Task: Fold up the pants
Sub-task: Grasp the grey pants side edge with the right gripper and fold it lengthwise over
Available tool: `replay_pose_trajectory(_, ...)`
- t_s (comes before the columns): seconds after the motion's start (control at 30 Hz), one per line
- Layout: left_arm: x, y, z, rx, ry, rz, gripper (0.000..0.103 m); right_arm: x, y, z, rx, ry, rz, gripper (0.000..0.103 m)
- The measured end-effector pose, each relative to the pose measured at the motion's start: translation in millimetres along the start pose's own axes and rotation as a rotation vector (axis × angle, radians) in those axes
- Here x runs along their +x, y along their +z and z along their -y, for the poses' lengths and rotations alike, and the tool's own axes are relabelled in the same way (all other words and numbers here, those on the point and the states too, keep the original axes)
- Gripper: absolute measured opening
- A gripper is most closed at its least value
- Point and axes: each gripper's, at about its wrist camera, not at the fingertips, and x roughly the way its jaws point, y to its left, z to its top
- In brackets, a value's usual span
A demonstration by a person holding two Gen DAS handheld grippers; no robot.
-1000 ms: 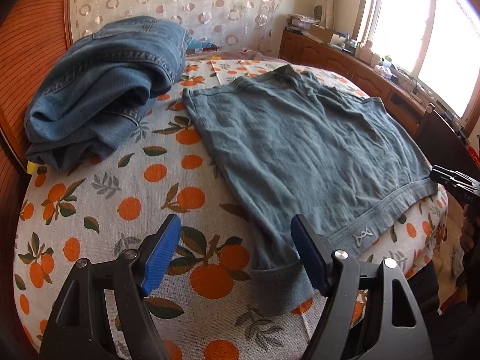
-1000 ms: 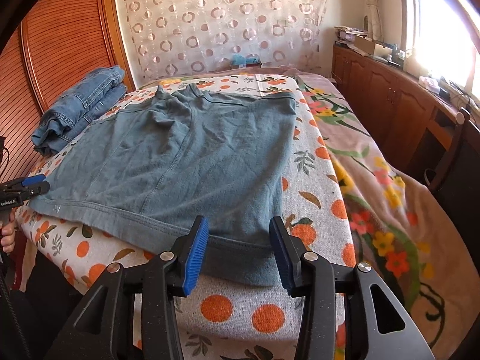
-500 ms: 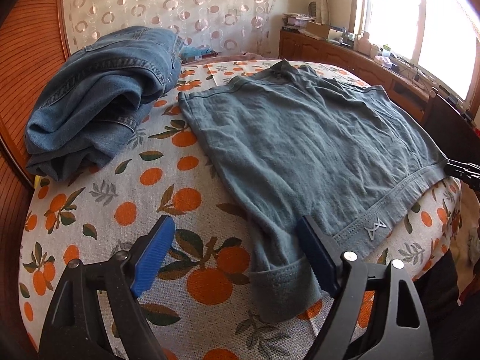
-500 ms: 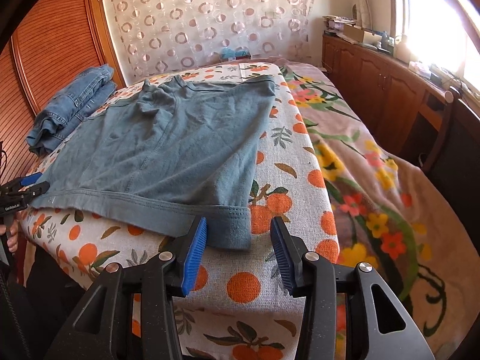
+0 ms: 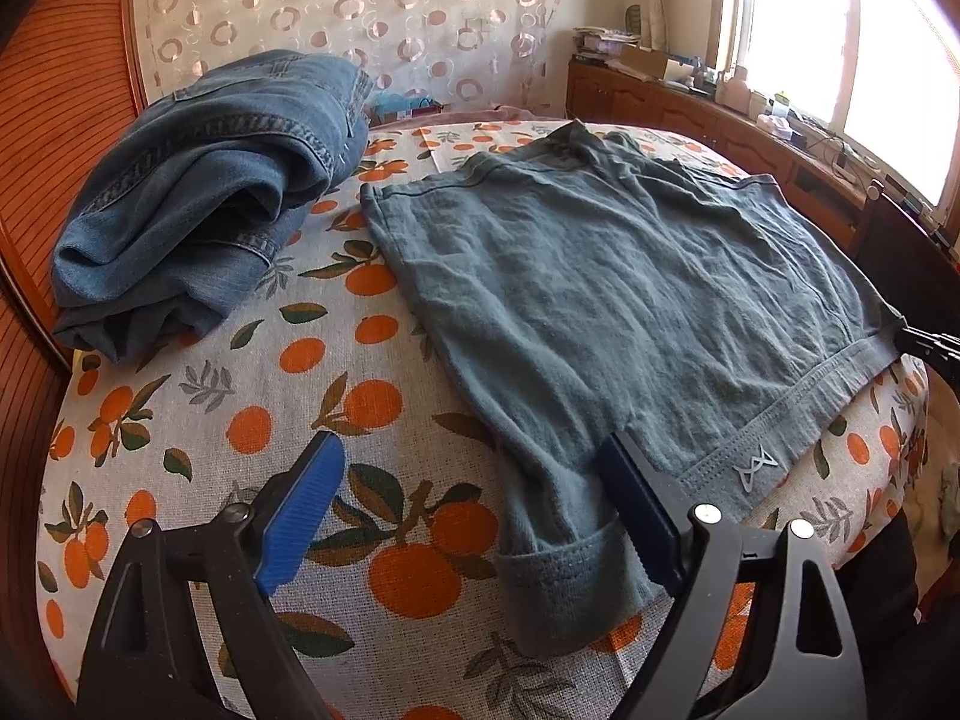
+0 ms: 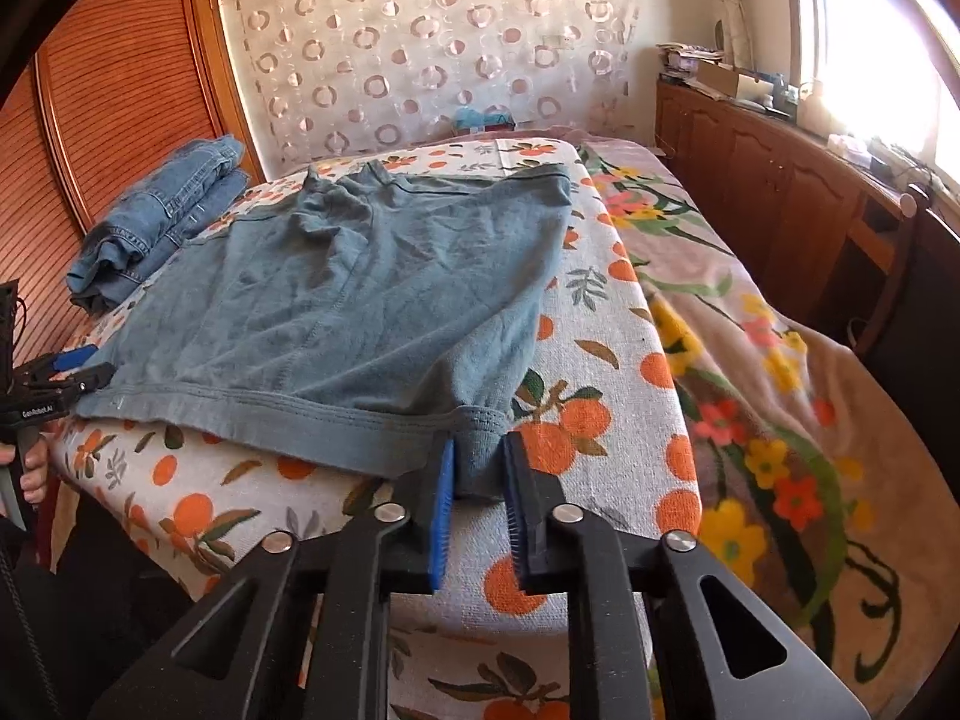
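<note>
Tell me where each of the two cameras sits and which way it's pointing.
Left wrist view: on the left gripper, angled down across the bed, jaws open astride the grey-green shorts' near waistband corner; the right gripper's tip shows at the right edge.
Right wrist view: on the right gripper, just closed on the opposite waistband corner; the left gripper and a hand show at left.
Shared: shorts, folded jeans, orange-print cover.

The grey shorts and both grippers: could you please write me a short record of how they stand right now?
garment: grey shorts, spread flat on the orange-print cloth
right gripper: jaws have just been closing, pinching the near right waistband corner
left gripper: jaws wide and just opening further, straddling the near left waistband corner, pads not pressing
beside: folded blue jeans, apart from the shorts
fold: not yet begun
</note>
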Motion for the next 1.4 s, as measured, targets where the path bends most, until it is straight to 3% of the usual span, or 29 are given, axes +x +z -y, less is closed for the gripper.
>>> replay_pose_trajectory(0.27,-8,0,-13,-0.058,-0.038,0.004,0.088,0,30,-30,-0.059,0.063,0.056,0.008)
replay_pose_trajectory(0.63,-44,0,-50,-0.122,0.029,0.077,0.088,29,70,-131,-0.232,0.253,0.088,0.008)
replay_pose_trajectory(0.9,-56,-11,-70,-0.151,0.039,0.082,0.088,51,78,-194,-0.309,0.397,0.054,0.008)
replay_pose_trajectory(1.13,-60,-14,-76,-0.175,0.038,0.092,0.088,69,77,-218,-0.342,0.5,-0.002,0.008)
replay_pose_trajectory(1.4,-57,-14,-71,-0.172,0.021,0.085,0.088,87,70,-229,-0.354,0.499,-0.073,0.011)
